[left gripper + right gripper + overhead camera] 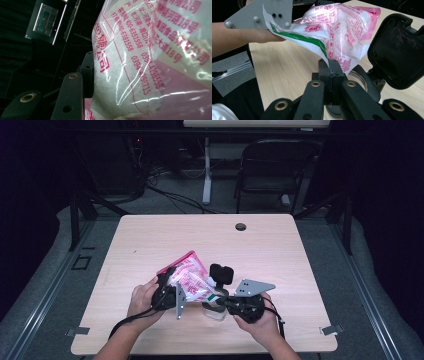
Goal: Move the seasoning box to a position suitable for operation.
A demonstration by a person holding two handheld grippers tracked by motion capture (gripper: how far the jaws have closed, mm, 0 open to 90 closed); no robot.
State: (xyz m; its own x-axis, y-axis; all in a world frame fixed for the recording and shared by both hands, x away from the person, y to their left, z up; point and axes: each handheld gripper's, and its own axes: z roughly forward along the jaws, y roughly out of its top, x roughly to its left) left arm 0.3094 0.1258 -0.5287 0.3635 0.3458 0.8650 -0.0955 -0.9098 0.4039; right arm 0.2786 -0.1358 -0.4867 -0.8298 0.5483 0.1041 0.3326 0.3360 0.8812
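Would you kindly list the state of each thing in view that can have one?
plastic bag: lifted off the table, tilted, white granules inside, held by both grippers.
left gripper: fingers closed on the bag's side.
right gripper: fingers shut, pinching the bag's corner.
black-lidded container: on the table, hinged lid open and upright.

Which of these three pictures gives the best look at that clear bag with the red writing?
The right gripper view: the bag shows nearly whole, with white grains inside, pink edge and a corner pinched in the right tongs. The left gripper view is so close that you get just red print and grains. In the high view the bag is small, between both hands.
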